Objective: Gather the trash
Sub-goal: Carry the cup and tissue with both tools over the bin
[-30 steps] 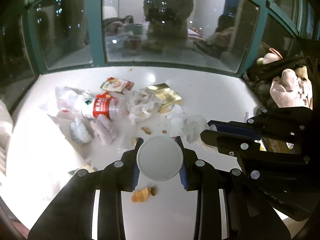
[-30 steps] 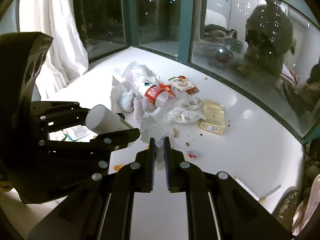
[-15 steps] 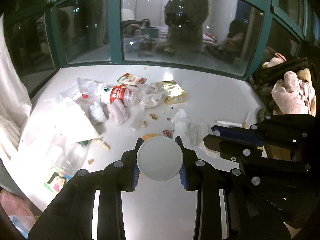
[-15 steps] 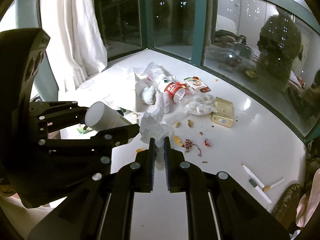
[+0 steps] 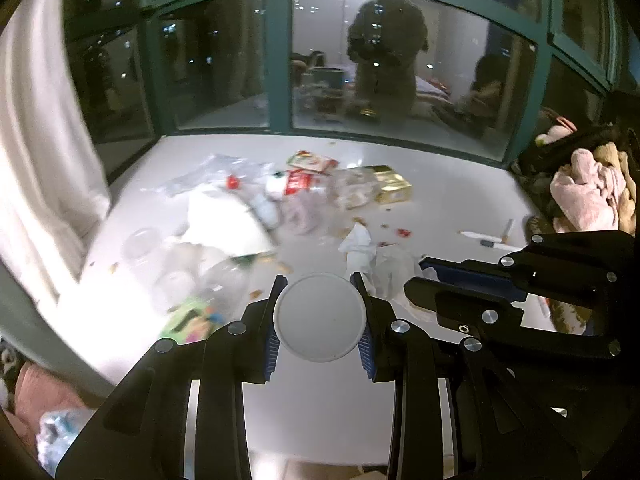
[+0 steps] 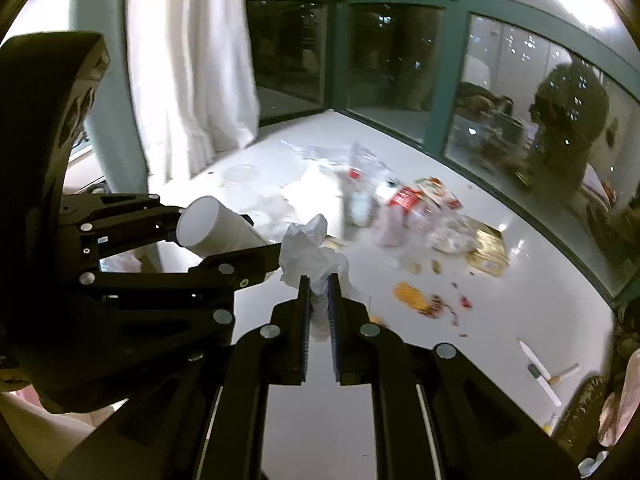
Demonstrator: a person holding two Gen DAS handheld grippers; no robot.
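My left gripper (image 5: 320,312) is shut on a white paper cup (image 5: 320,317), its round bottom facing the camera; the cup also shows in the right wrist view (image 6: 218,230). My right gripper (image 6: 319,294) is shut on a crumpled white tissue (image 6: 310,252), held above the white sill just right of the cup; the tissue also shows in the left wrist view (image 5: 360,246). A trash pile lies farther back: a red-labelled plastic bottle (image 5: 298,184), a gold box (image 5: 392,186), a snack wrapper (image 5: 310,160) and clear plastic bags (image 5: 216,174).
White sill (image 5: 448,188) runs along dark windows. A curtain (image 5: 44,140) hangs at left. Pens (image 6: 540,376) and crumbs (image 6: 412,294) lie to the right. Plush toys (image 5: 588,192) are piled at the far right. A clear bottle (image 5: 224,276) lies near the sill's left edge.
Both grippers have drawn back and up from the sill with the cup and tissue held; the trash pile looks smaller and farther, and more curtain and sill edge show.
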